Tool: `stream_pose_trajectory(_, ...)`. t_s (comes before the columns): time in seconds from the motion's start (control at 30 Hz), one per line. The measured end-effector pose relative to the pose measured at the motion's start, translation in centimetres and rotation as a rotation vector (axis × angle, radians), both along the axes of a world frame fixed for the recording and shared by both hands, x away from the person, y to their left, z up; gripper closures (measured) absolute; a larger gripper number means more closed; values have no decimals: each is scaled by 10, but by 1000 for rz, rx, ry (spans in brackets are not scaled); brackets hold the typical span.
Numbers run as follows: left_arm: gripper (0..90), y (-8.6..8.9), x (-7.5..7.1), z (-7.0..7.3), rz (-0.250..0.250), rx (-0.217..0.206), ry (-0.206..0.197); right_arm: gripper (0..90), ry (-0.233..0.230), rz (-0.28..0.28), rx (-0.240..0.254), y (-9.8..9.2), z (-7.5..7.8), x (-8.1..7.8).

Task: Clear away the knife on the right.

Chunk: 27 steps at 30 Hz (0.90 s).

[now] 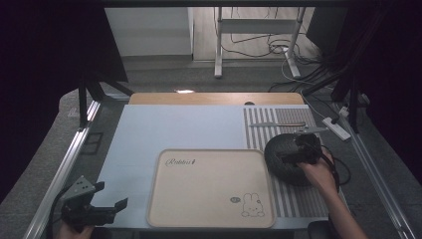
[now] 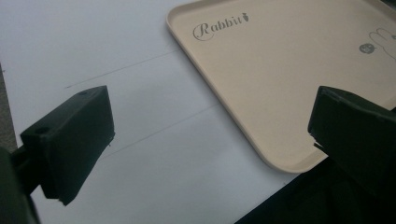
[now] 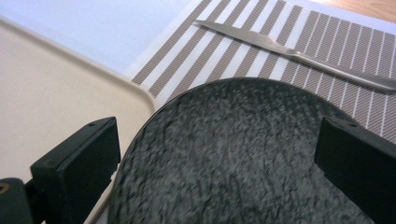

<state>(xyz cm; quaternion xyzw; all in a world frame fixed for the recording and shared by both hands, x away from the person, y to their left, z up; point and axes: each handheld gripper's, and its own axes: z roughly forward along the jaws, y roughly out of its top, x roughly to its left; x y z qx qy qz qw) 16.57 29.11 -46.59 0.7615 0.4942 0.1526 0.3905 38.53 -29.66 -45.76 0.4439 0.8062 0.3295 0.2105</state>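
A dark speckled round plate [image 1: 275, 167] lies on a striped placemat [image 1: 298, 199] at the right of the table. My right gripper [image 1: 291, 155] hovers over it, open. In the right gripper view the plate [image 3: 233, 154] spreads beneath the right gripper [image 3: 217, 140], whose jaws stand wide apart with nothing held. A beige tray [image 1: 209, 186] with a rabbit drawing lies in the middle with nothing on it. My left gripper [image 1: 109, 195] is open near the table's front left corner. In the left gripper view the left gripper [image 2: 212, 116] stands over the white table beside the tray [image 2: 280, 70].
A metal knife [image 1: 276, 124] lies across the far part of the placemat, beyond the plate; the knife [image 3: 299, 56] is also seen past the plate's rim. The placemat [image 3: 224, 51] meets the tray [image 3: 46, 102] edge. A wooden strip [image 1: 214, 98] borders the table's far side.
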Motion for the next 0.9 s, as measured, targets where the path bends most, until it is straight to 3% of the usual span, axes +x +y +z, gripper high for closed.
stream_pose_trajectory(0.2, 13, 2, 0, 0, 4, -17, 0, 9, 50, -58, 38, -3, -1, 19)
stream_pose_trajectory(0.43, 11, 5, -1, 0, 20, -43, -7, 9, 80, -76, -57, 1, -8, 39)
stream_pose_trajectory(0.63, 11, 6, -2, 0, 22, -52, -14, 9, 131, -99, -32, 2, -9, 55)
stream_pose_trajectory(0.9, 11, 7, -2, 0, 21, -63, -18, 9, 132, -124, -74, 5, -13, 77)
